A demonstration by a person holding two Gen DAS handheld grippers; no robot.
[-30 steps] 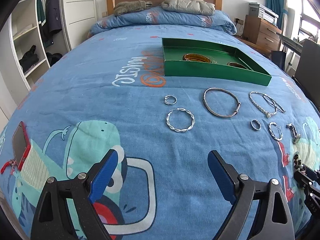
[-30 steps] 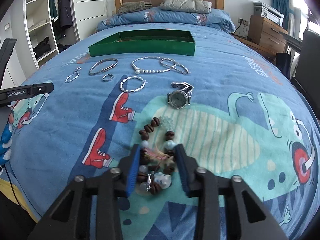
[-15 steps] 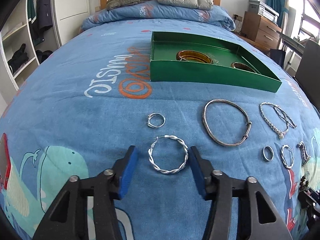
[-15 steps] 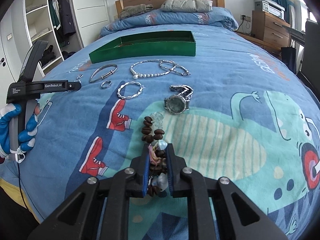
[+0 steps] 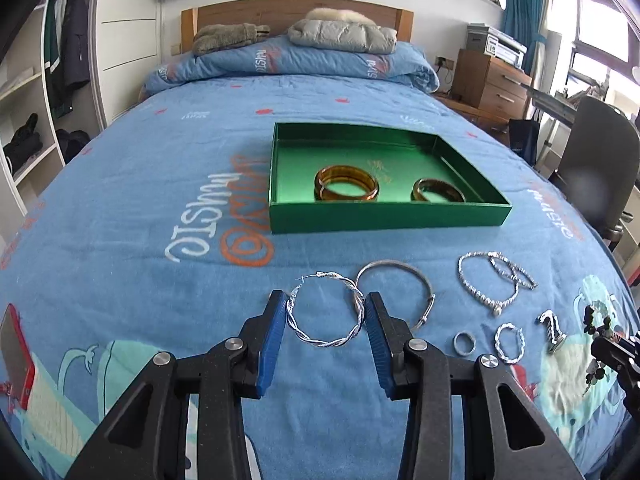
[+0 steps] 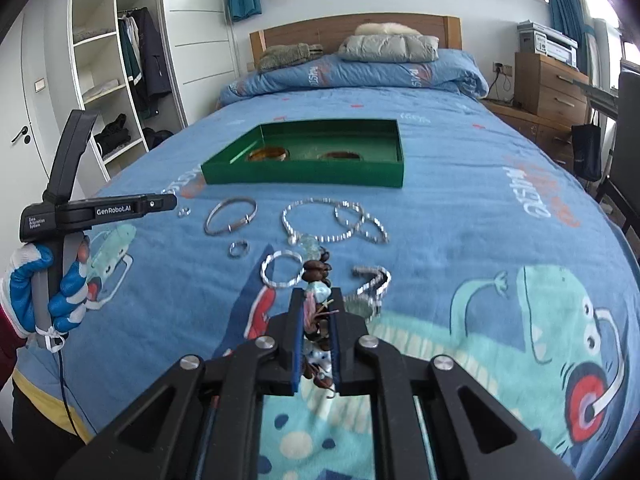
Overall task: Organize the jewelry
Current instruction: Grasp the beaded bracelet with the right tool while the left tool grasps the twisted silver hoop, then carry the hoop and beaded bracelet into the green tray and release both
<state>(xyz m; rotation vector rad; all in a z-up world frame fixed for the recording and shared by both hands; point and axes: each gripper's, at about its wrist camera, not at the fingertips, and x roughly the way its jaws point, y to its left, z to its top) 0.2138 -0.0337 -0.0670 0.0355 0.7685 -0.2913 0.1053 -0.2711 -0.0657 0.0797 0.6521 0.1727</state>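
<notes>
1. Grips come first, nearest us: our left gripper (image 5: 324, 320) has its blue pads pressed on either side of the twisted hoop (image 5: 326, 312), which looks lifted off the bedspread (image 5: 160, 208).
2. Our right gripper (image 6: 316, 332) pinches the bead bracelet (image 6: 318, 270) tight between its pads; the brown beads stick out past the tips, and it too seems clear of the cloth.
3. Just beyond, loose pieces lie in a row on the bedspread: a bangle (image 5: 396, 292), a chain bracelet (image 5: 494, 280), a small ring (image 5: 464, 343), a second small hoop (image 5: 509, 343) and a watch (image 6: 368, 286).
4. Farther up the bed sits the green box (image 5: 384, 220), open, with two amber bangles (image 5: 346, 184) already inside.
5. We judge the step in hand to be the carry: both pieces are grasped, neither is boxed yet.
6. Next we need to bring each gripper over the box wall, lower it to bare green floor beside the amber bangles, and only then spread the pads.
7. The hoop is held only at its edges, so we expect it could swing or slip on the way.
</notes>
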